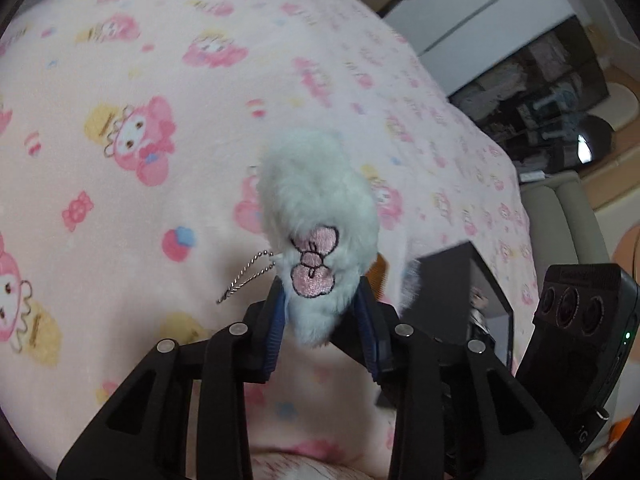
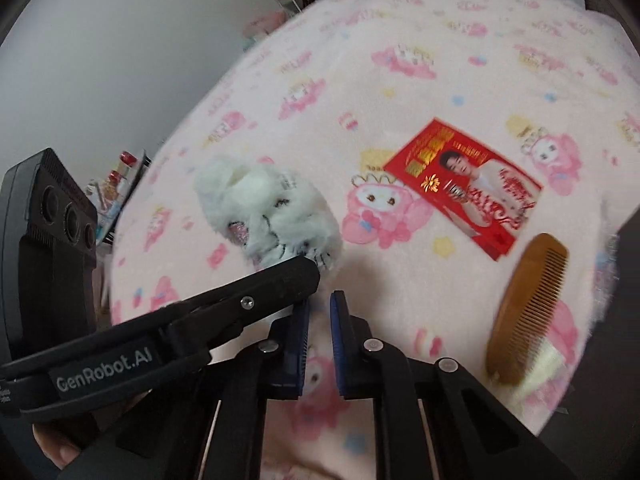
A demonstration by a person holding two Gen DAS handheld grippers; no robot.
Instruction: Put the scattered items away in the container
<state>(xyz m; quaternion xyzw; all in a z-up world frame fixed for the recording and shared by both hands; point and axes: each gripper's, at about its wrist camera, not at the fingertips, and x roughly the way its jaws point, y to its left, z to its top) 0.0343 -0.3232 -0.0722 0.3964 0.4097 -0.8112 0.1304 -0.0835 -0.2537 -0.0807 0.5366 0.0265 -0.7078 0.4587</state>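
In the left wrist view, the left gripper (image 1: pixel 322 312) clasps a white plush keychain toy (image 1: pixel 320 216) between its blue pads (image 1: pixel 276 328), gripping the end that bears a pink embroidered paw print; a ball chain (image 1: pixel 246 276) dangles off to the left of it. The toy hangs lifted over the pink cartoon-print blanket (image 1: pixel 140 80). A dark box (image 1: pixel 472 280), probably the container, sits low and right of the toy, partly hidden behind the gripper, with what looks like the edge of a comb at its near corner. In the right wrist view, the right gripper (image 2: pixel 320 340) has its jaws drawn nearly together with nothing between them, hovering above the blanket (image 2: pixel 400 20). The toy (image 2: pixel 268 216) shows to the left at the tip of the other gripper's finger. A red printed card (image 2: pixel 464 188) lies flat on the blanket, and just beside it a brown wooden comb (image 2: pixel 528 308) rests on something pale. The step in hand appears to be carrying the toy to the box; next it needs positioning above the opening, then release, while the empty gripper would have to open before taking the comb or card.
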